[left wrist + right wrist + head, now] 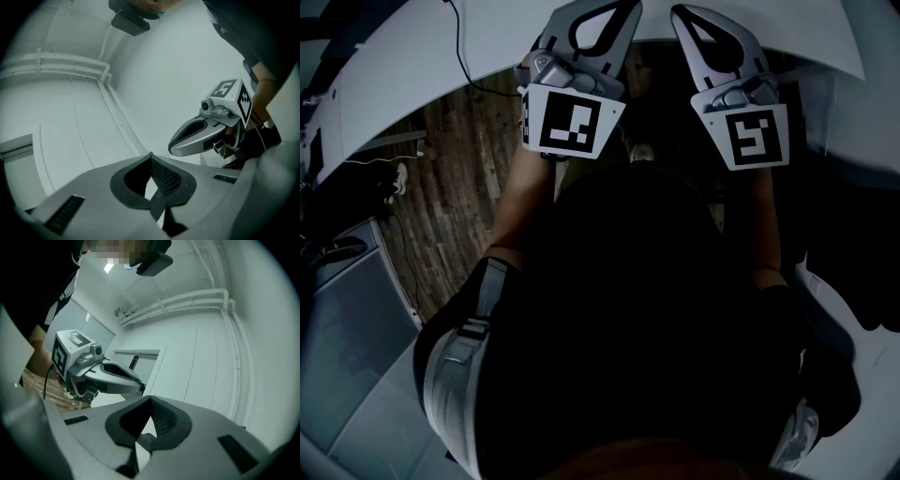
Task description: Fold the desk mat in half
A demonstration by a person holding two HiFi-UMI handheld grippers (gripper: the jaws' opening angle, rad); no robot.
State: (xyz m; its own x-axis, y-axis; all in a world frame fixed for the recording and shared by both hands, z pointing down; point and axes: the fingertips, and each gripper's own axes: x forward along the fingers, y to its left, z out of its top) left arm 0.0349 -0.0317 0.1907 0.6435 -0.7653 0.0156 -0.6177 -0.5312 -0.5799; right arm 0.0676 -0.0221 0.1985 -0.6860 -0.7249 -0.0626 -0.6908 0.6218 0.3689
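Observation:
In the head view my left gripper (623,11) and right gripper (682,17) are held side by side at chest height, pointing away from the body towards a pale tabletop (403,66). I cannot make out a desk mat in any view. Seen from its own camera, the left gripper (151,155) has its pads meeting at the tips with nothing between them. The right gripper (150,399) is likewise shut and empty. Each camera also catches the other gripper: the right gripper (206,133) and the left gripper (110,376), hanging in the air.
Wooden floor (455,197) shows below the tabletop's edge, with a thin cable (461,52) trailing over the table. A grey cabinet (342,319) stands at the left. The person's dark clothing (637,309) fills the middle. Both gripper views face white walls with pipes (187,301).

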